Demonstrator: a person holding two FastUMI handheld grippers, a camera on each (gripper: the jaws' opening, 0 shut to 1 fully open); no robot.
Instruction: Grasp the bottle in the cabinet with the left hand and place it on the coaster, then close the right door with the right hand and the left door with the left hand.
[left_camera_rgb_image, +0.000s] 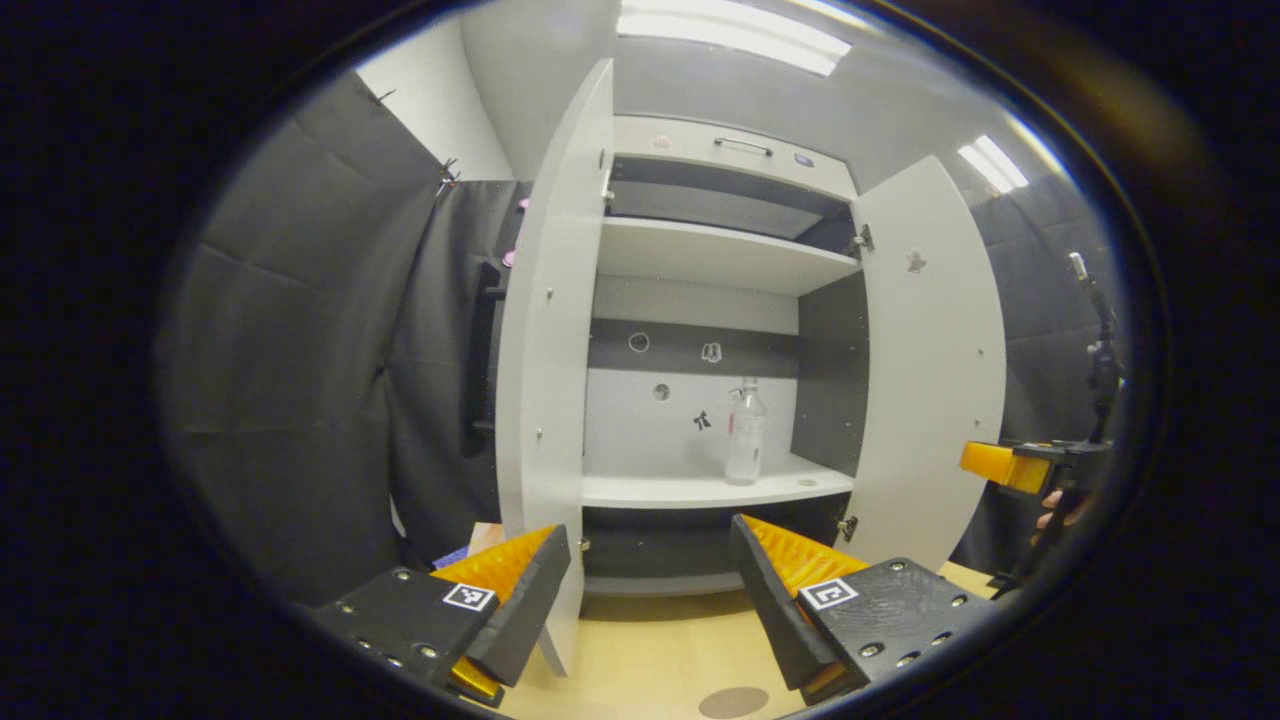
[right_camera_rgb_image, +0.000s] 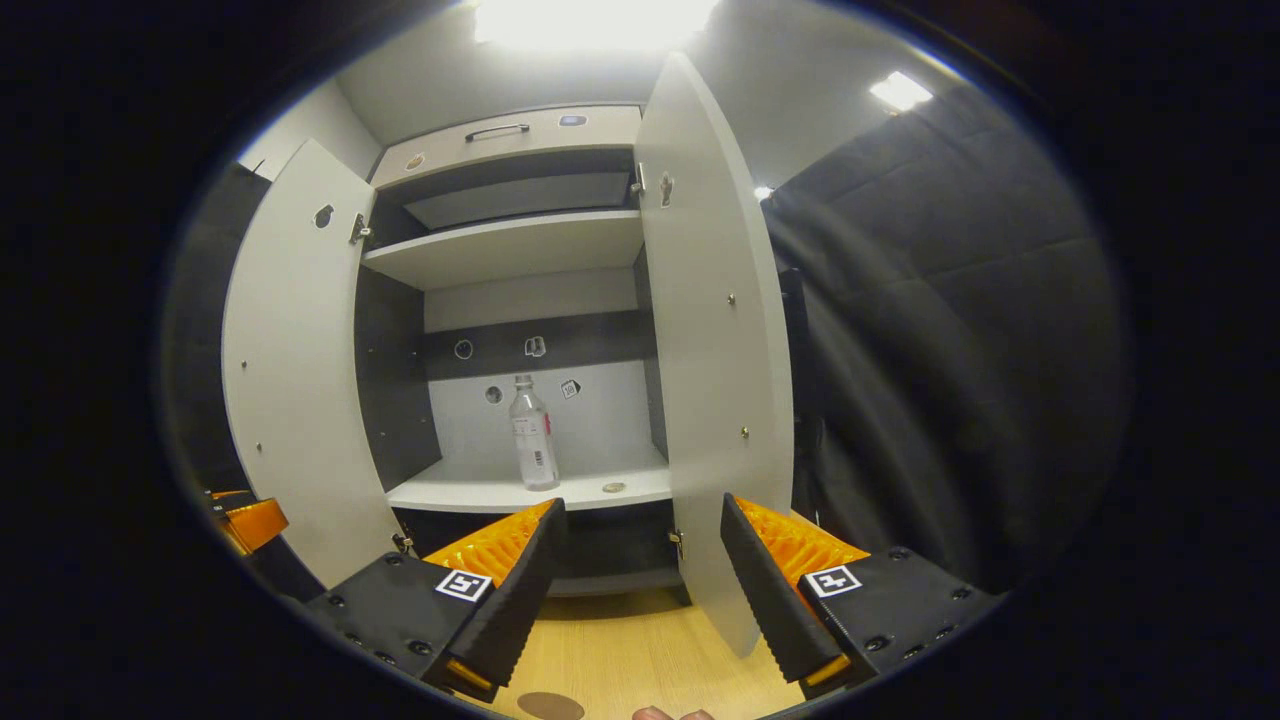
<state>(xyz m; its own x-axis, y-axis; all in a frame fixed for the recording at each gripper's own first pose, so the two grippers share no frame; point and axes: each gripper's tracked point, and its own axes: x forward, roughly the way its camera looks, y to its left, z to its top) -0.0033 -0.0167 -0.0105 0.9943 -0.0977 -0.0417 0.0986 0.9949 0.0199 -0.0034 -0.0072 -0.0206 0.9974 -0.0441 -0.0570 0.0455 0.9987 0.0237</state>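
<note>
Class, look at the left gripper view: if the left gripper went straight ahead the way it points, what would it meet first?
Probably the cabinet shelf's front edge, or the dark gap under it. The open left gripper aims between the open doors; the bottle stands higher and slightly right of that line. Depth is unclear.

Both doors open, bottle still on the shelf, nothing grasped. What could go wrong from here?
1. The bottle is tall, slim and upright on the shelf; a nudge from one finger of the left hand-held gripper may topple it.
2. The left door and right door flank the opening, so the reach could clip an edge.
3. The coaster lies low, near the gripper, and is easy to miss.
</note>
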